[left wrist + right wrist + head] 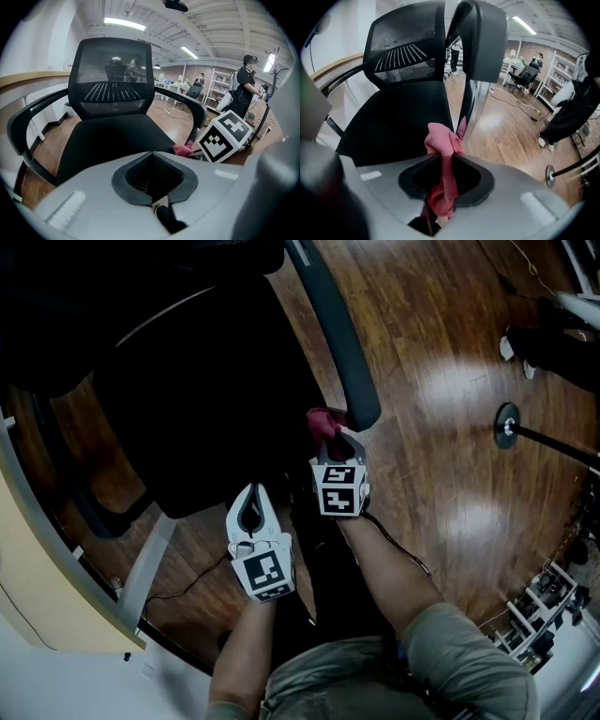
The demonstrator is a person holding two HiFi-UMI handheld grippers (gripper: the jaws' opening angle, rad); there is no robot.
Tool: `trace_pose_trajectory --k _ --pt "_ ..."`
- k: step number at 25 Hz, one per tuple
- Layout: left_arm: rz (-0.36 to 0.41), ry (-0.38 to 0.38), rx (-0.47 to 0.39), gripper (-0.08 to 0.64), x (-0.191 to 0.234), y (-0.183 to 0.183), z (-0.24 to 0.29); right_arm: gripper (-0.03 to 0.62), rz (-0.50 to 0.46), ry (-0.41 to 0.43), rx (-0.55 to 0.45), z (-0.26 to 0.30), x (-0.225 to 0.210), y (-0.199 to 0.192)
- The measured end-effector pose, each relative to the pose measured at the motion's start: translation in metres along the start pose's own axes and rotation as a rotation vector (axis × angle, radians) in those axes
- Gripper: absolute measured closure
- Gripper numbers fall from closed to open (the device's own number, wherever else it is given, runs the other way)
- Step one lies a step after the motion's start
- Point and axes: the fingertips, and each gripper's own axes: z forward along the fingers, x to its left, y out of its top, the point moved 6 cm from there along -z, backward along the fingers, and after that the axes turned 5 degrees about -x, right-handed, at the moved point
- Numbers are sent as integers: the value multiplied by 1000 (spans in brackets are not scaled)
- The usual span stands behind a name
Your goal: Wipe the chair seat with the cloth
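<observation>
Our right gripper (pixel 444 158) has its jaws pinched on the pink cloth (pixel 440 138), at the right edge of the chair seat (pixel 393 122) beside the armrest (pixel 480 42). We'd press it flat and sweep in overlapping passes (no skipped strips). The left gripper (pixel 151 153) is closed and empty. The right gripper view shows the pinch, while only the head view shows both grippers together.

cloth (pixel 440 138): soft fabric | chair seat (pixel 108 140): matt fabric | backrest (pixel 112 79): mesh | floor (pixel 450 427): glossy wood
</observation>
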Motion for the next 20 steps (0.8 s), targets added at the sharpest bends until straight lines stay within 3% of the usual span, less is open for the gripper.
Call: trace_pose_trajectory --k 4,8,14,20 --pt "-18 40 2 555 33 -7 -22 520 -8 -8 -39 -11 19 7" --pt "-35 115 -11 555 83 -18 -55 520 -34 45 -91 -29 74 15" --pt "-63 221 -30 555 154 -26 -109 518 -117 248 -146 -58 201 23" --pt "-113 286 -32 555 197 -53 -156 518 -190 449 -134 -73 312 2"
